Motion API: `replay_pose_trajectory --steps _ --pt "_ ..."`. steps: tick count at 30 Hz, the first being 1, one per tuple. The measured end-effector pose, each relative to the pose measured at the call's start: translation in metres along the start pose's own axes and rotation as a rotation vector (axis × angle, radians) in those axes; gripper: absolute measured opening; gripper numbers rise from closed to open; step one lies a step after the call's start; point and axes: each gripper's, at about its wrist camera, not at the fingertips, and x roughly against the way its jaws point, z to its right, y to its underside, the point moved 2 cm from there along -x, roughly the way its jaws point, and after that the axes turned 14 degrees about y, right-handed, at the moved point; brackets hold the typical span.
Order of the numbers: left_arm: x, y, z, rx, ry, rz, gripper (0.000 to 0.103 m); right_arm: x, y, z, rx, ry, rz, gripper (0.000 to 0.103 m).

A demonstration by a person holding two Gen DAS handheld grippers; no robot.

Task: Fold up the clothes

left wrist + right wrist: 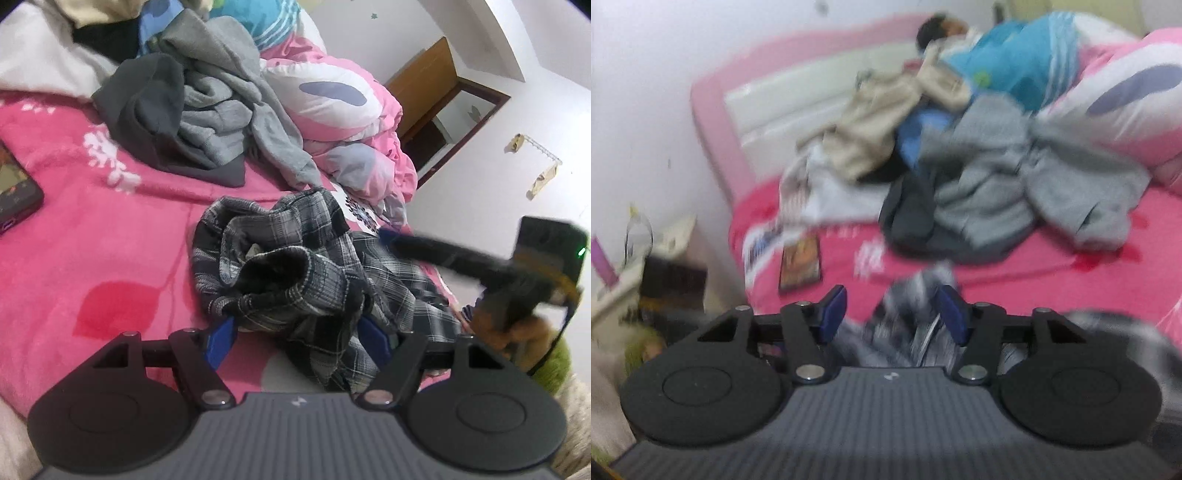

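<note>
Left wrist view: plaid garment (295, 280) bunched on the pink bedsheet (92, 240), both grippers at it
Left gripper (297, 339) jaws apart, blue pads (221, 341) either side of the near edge of the crumpled cloth, not pinching it. Right gripper (892, 314) (own view badly blurred) also spread, plaid fabric between its pads, grip not evident; it enters the left view from the right as a dark blur. Grey clothes pile (207, 107) lies further back, well apart from the plaid, pink quilt (351, 122) to its right. Phone (14, 192) at far left on the sheet
</note>
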Motion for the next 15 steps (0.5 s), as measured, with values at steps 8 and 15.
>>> replay_pose_trajectory --steps 8,15 --pt "0.014 -0.004 -0.005 0.062 0.024 0.011 0.090 -0.029 0.013 0.008 -0.057 0.091 -0.016 0.002" --pt "-0.011 -0.007 -0.024 0.227 -0.011 -0.014 0.089 0.027 0.007 0.010 -0.129 0.093 0.238 0.002"
